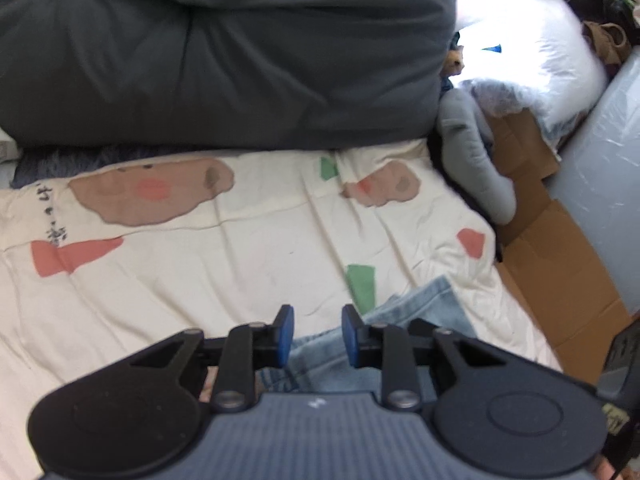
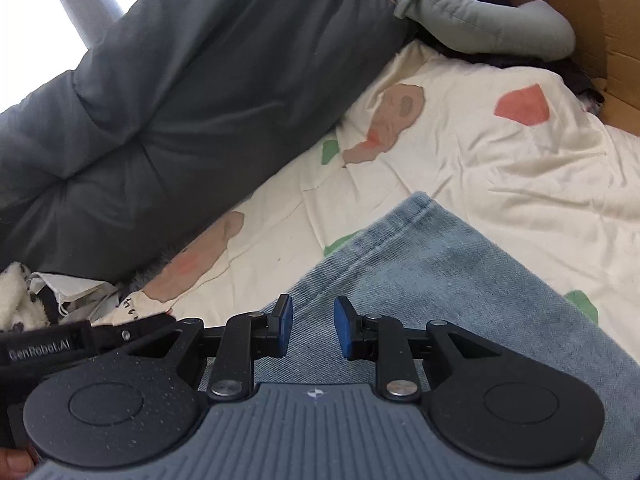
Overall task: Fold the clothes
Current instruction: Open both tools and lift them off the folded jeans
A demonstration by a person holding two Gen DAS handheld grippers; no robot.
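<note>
Light blue jeans [image 1: 420, 304] lie on a cream quilt [image 1: 200, 272] printed with pink, red and green shapes. In the left wrist view, my left gripper [image 1: 318, 334] hovers over the jeans' left edge. Its blue pads stand apart and only denim shows below the gap. In the right wrist view the jeans [image 2: 420, 272] fill the lower right, with a hemmed corner pointing away. My right gripper [image 2: 313, 326] is over the denim, open, with nothing pinched. The left gripper's body [image 2: 48, 344] shows at the left edge.
A bulky dark grey duvet [image 1: 220, 48] lies along the far side of the quilt. A grey cushion [image 1: 472, 160] and flattened cardboard [image 1: 560, 272] sit off the right edge. A white pillow [image 1: 540, 40] lies behind them. Fluffy white fabric [image 2: 16, 300] lies at the left.
</note>
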